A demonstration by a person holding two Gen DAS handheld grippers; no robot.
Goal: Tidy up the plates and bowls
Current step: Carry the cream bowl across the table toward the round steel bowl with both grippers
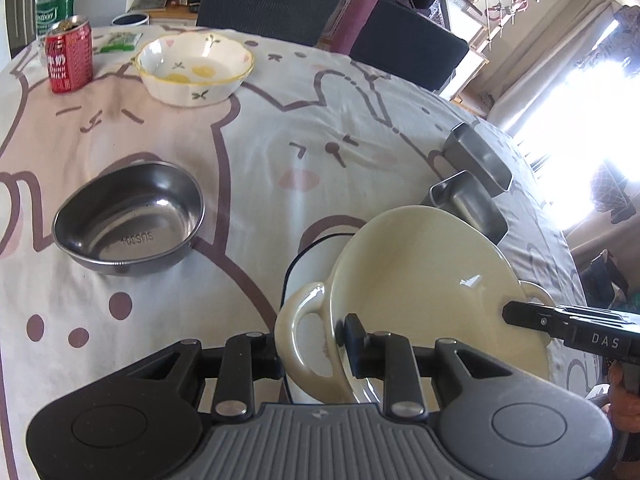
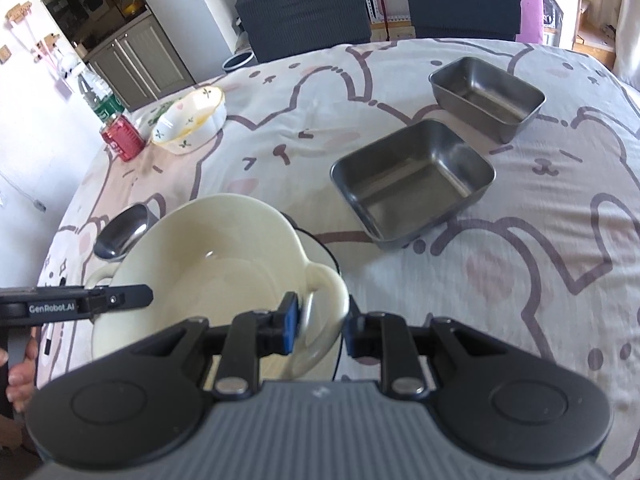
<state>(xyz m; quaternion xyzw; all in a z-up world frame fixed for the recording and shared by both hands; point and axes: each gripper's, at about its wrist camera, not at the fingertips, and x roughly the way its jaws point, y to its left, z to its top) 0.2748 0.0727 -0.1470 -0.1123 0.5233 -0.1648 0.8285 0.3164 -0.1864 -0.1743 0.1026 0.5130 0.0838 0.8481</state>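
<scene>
the cream two-handled bowl (image 1: 424,280) is carried between both grippers, its long axis running handle to handle across the space between them, just above a white black-rimmed plate (image 1: 310,268) that shows beneath its edge; whether the bowl's base already touches that plate i cannot tell. on the left, the left gripper (image 1: 316,344) has its fingers pinching the bowl's near loop handle and wall, one pad outside the loop, the blue pad (image 1: 354,344) inside the rim. further left on the cartoon tablecloth (image 1: 260,152) sit a round steel bowl (image 1: 128,220), a floral ceramic bowl (image 1: 196,68) and a red can (image 1: 70,58), all well apart from the carry. on the right, the right gripper (image 2: 320,328) clamps the opposite loop handle (image 2: 324,308), fingers narrowed on it. beyond it lie two rectangular steel trays (image 2: 412,184), near each other. both grippers pitch steeply downward, hands level with one another, so the bowl hangs nearly flat; the coming move, i judge, is settling it squarely onto the plate.
</scene>
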